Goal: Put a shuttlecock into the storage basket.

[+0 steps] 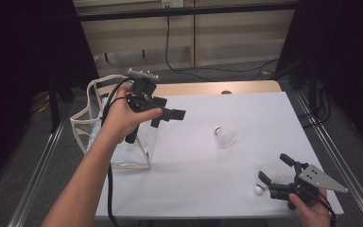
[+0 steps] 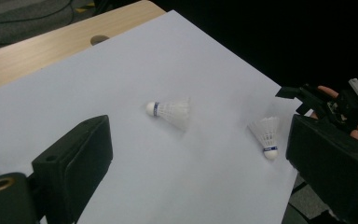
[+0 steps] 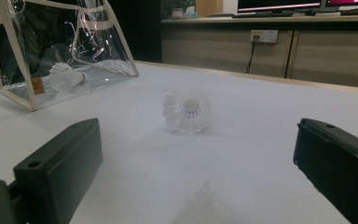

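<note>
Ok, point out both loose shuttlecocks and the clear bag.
centre shuttlecock (image 1: 224, 135), high view, on its feather skirt
near shuttlecock (image 1: 265, 178), high view, skirt beside the cork
clear bag (image 3: 74, 42), right gripper view, transparent side wall

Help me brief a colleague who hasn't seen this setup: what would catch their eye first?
Two white shuttlecocks on the white sheet: one shuttlecock lies mid-table, the other shuttlecock at the near right edge, just in front of the open right gripper. At the left, the open left gripper is raised beside a clear bag with another shuttlecock inside.
</note>
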`<move>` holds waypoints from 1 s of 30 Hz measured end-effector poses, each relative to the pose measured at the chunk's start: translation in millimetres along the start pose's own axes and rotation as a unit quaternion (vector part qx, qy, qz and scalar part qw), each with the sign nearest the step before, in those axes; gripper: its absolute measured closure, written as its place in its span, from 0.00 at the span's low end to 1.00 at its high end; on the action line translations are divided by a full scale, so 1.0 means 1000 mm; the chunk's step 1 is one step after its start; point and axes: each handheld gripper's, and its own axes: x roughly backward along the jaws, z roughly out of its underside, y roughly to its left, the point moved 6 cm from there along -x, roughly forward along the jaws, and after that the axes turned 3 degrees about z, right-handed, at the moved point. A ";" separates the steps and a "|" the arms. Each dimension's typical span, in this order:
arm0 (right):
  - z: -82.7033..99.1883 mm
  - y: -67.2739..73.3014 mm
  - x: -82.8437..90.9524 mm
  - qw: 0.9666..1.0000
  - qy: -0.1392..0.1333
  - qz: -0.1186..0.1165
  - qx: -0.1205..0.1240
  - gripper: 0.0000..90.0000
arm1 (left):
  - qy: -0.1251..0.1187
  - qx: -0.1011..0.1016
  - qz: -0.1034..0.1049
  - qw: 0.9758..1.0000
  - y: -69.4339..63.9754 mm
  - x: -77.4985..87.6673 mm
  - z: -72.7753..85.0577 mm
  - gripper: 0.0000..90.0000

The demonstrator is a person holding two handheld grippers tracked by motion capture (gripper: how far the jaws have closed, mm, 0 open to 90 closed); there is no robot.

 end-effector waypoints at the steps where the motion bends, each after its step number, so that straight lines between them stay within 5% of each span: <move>1: 0.000 0.000 0.000 1.000 0.000 0.000 0.000 0.01 | -0.001 0.000 0.000 1.000 0.000 -0.001 0.001 0.08; 30: -0.001 0.000 0.000 1.000 -0.002 -0.001 0.002 0.01 | 0.004 -0.015 0.036 0.999 -0.018 -0.022 0.021 0.06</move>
